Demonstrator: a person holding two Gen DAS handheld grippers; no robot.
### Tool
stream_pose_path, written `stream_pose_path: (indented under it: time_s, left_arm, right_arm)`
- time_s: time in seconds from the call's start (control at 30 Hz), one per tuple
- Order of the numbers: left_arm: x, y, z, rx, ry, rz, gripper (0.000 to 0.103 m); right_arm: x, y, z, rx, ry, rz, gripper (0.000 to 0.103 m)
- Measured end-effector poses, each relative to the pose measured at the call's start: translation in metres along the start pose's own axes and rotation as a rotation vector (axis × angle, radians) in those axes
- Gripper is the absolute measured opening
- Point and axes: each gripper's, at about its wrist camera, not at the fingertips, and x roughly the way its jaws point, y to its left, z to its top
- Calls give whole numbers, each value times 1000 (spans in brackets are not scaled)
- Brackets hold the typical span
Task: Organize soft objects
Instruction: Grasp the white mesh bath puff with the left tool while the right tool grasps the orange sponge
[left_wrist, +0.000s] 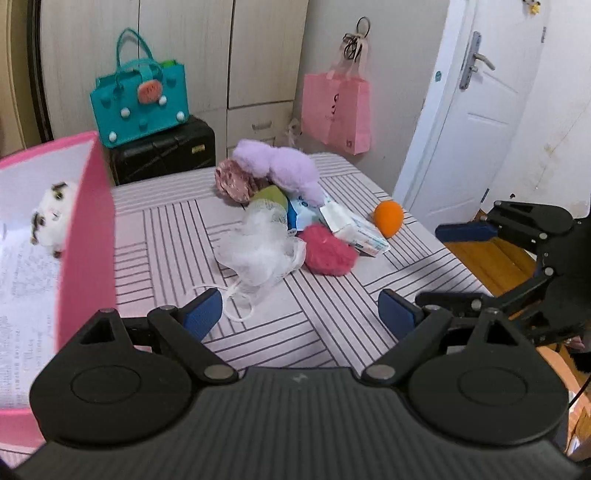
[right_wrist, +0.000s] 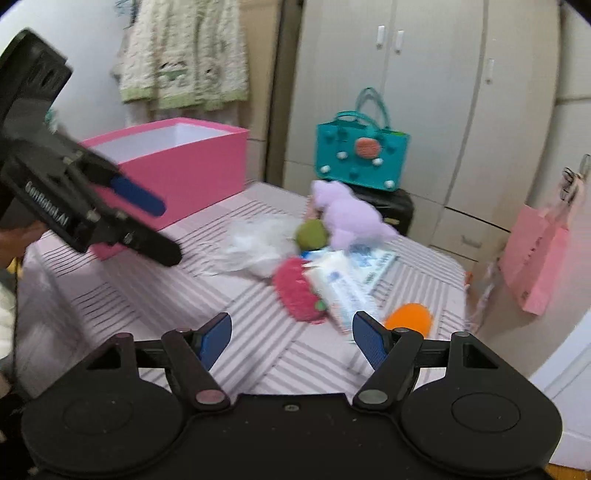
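A heap of soft things lies mid-bed: a white mesh puff (left_wrist: 260, 251) (right_wrist: 255, 243), a pink fluffy toy (left_wrist: 327, 254) (right_wrist: 297, 291), a purple plush (left_wrist: 280, 170) (right_wrist: 347, 214), a green toy (right_wrist: 312, 234), tissue packs (left_wrist: 354, 229) (right_wrist: 340, 288) and an orange ball (left_wrist: 388, 218) (right_wrist: 410, 317). A pink box (left_wrist: 86, 236) (right_wrist: 177, 166) at the left holds a white plush cat (left_wrist: 51, 214). My left gripper (left_wrist: 301, 315) (right_wrist: 168, 232) is open and empty just short of the puff. My right gripper (right_wrist: 293, 341) (left_wrist: 458, 266) is open and empty, near the pink toy.
The heap rests on a striped pink bedcover (left_wrist: 184, 229). A teal felt bag (left_wrist: 142, 99) stands on a black suitcase (left_wrist: 166, 151) behind the bed. A pink bag (left_wrist: 338, 110) hangs on the wall by a white door (left_wrist: 476, 110). The bed's right edge drops to a wooden floor (left_wrist: 491, 258).
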Motion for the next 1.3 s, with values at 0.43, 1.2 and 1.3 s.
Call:
stream_pose_path:
  time_s: [0.43,1.2,1.3]
  left_arm:
    - [55,17,6,-83,-62,48,88]
    - [106,33,16,-232,-20,37,72]
    - [110,33,16,-223,-14,73,60]
  right_arm:
    - [46,-61,-11,115,-7,-158,81]
    - [83,-95,-21,355,-10,-155,51]
    - [81,-92,-21,346,-14,-156,48]
